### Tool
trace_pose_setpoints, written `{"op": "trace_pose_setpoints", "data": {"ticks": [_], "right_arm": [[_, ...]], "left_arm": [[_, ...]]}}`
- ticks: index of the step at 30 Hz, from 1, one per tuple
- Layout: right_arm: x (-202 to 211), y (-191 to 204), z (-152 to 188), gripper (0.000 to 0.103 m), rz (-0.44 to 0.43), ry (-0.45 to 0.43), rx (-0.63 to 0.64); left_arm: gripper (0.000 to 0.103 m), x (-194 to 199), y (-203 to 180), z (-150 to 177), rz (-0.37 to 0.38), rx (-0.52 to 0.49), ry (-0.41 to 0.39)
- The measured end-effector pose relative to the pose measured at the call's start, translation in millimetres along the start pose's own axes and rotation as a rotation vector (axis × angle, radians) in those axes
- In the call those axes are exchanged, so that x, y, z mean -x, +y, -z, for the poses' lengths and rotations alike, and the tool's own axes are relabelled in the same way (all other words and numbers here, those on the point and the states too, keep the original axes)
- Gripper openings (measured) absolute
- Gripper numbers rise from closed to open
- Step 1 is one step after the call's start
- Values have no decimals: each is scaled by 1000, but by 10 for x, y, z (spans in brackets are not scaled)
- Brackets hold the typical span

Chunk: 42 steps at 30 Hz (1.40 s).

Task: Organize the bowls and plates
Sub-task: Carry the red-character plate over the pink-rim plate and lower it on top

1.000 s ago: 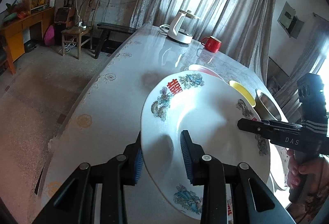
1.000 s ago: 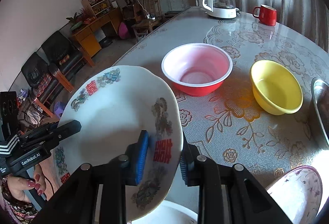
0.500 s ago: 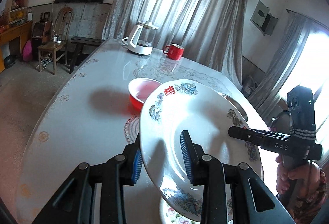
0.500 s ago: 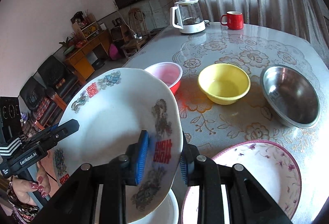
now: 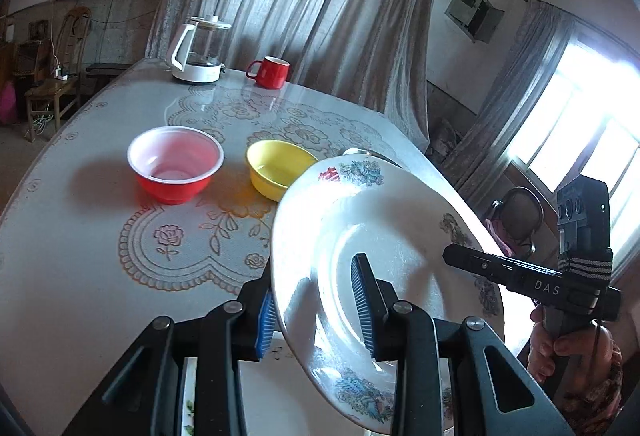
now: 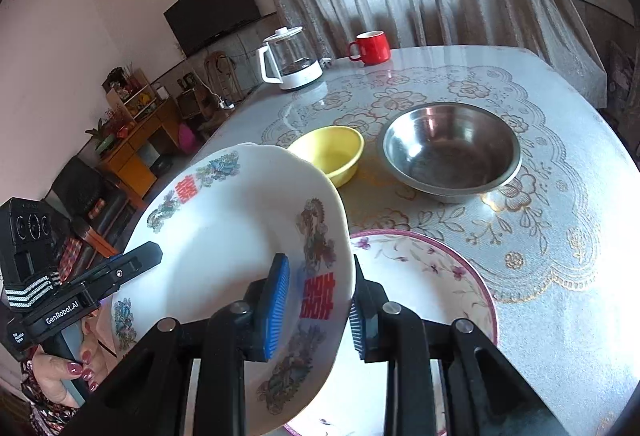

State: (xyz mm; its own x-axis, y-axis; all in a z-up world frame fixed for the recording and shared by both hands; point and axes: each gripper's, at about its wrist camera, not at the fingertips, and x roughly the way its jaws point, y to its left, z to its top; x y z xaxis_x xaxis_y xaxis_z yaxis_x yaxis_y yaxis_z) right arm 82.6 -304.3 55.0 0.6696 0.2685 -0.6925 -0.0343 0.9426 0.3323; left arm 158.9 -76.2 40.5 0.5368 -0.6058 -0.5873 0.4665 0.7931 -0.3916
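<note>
Across the table (image 6: 560, 164) with its flowered cloth, we carry one white plate (image 5: 384, 244) between both tools, tilted and clear of the tabletop. In the right wrist view it fills the 9 o'clock half of the picture, above a pink-rimmed plate (image 6: 440, 276) lying flat at 5 o'clock. Beyond, at 1 o'clock, sits the steel bowl (image 6: 452, 152); just beside it at 12 o'clock, the yellow bowl (image 6: 332, 152). The red bowl (image 5: 175, 166) shows only in the left wrist view, at 10 o'clock, near the yellow one but apart from it. At the far edge stand a kettle (image 5: 198, 52) and a red mug (image 5: 270, 71) (both well apart from the bowls). Our left gripper (image 5: 316, 316) is nearly closed, its blue pads clamped on the plate's near rim, one on each face. Our right gripper (image 6: 318, 310) is likewise narrowed onto the opposite rim, pinching it over the red characters. A hand (image 6: 68, 372) with painted nails grips the left tool's handle.
</note>
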Motion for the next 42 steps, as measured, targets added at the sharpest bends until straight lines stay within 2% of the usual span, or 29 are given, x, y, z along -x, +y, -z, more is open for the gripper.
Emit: {"op": "trace_pose_setpoints", "data": {"ticks": [11, 23, 34, 38, 42], "right_arm": [[126, -614, 276, 27, 42, -11, -120], [50, -978, 492, 27, 48, 16, -206], [-68, -1014, 543, 27, 49, 43, -227], [-144, -992, 524, 27, 81, 50, -204], [-150, -978, 520, 27, 105, 53, -190]], "left_arm": [[38, -474, -363, 126, 41, -29, 87], [38, -820, -492, 305, 3, -70, 189], [38, -876, -431, 349, -47, -82, 232], [44, -900, -452, 311, -42, -89, 250], [46, -961, -505, 291, -68, -122, 259]]}}
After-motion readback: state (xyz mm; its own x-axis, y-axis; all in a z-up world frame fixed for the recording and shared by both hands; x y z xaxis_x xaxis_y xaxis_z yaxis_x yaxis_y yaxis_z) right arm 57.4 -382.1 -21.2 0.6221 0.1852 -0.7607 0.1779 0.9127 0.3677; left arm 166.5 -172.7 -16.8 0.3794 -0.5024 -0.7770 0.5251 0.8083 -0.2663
